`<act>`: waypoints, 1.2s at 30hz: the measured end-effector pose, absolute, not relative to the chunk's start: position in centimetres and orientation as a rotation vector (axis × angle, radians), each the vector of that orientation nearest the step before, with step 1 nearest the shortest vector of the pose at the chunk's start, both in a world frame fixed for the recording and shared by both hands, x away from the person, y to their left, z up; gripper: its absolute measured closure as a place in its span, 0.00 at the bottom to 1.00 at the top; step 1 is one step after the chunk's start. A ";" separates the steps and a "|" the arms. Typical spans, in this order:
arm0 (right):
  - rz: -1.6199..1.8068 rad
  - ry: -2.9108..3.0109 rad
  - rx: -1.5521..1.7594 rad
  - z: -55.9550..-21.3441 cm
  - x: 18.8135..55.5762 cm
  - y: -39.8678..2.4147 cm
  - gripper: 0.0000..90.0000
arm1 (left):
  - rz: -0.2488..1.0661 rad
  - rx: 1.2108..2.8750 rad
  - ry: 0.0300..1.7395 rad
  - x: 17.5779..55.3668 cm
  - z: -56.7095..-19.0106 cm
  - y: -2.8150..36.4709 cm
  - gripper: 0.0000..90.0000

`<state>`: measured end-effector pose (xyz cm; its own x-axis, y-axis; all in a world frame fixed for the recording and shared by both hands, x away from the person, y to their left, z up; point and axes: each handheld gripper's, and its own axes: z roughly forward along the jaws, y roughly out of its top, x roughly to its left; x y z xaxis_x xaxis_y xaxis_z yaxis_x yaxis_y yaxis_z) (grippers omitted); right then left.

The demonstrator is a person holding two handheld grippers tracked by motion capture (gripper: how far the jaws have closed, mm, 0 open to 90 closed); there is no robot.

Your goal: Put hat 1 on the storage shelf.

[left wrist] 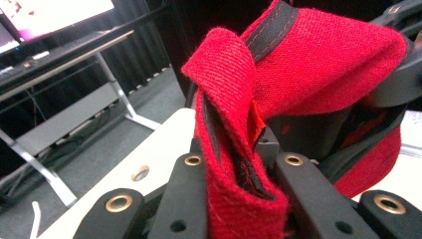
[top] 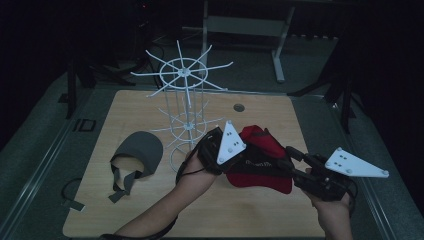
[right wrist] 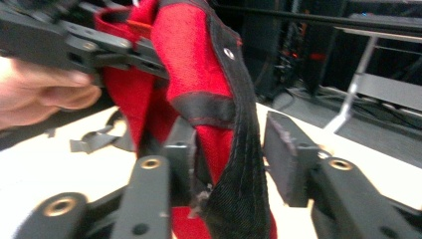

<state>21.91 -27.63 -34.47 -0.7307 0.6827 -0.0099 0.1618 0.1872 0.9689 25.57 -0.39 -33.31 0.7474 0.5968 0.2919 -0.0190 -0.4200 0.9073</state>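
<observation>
L gripper (left wrist: 239, 199) is clamped tight on a fold of the red cap (top: 260, 160), which I've got lifted just above the table (top: 150, 215), right beside the white wire rack (top: 182, 100). R gripper (right wrist: 226, 164) has its jaws parted w/ the cap's black-trimmed edge hanging between them; one pad is close against the fabric, the other stands clear, so I'd call it no real grip on that side.

Risks as I see them:
- The cap is hanging from one pinch only. If the L fold slips, it drops back on the table.
- Fabric is bunched and floppy, so if I re-close R blind I could catch two layers or only the trim, and the cap would twist when I try to seat it on a rack arm.
- The rack looks light and tall. Swinging the cap in could snag a prong and tip it.
- Grey cap (top: 139, 152) lies well apart at the left, no clash there.
</observation>
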 end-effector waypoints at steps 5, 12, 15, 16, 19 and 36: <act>1.627 2.000 0.770 -33.8 21.0 -28.6 0.54 | 0.728 1.901 0.414 25.6 -33.6 -0.2 0.93; 1.567 1.979 0.823 -33.8 22.0 -29.7 0.62 | 0.742 1.903 0.309 25.1 -34.2 0.3 0.93; 1.550 2.001 0.843 -34.4 22.8 -29.7 0.66 | 0.712 1.879 0.244 25.1 -34.3 1.0 0.93; 1.549 2.014 0.848 -34.6 23.2 -29.7 0.67 | 0.696 1.873 0.224 25.1 -34.3 1.2 0.93; 1.549 2.045 0.860 -35.2 23.9 -29.5 0.69 | 0.646 1.854 0.196 25.1 -34.3 1.6 0.93; 1.641 2.269 0.541 -34.7 22.7 -26.1 0.64 | 0.555 1.864 0.081 24.7 -34.7 1.5 0.92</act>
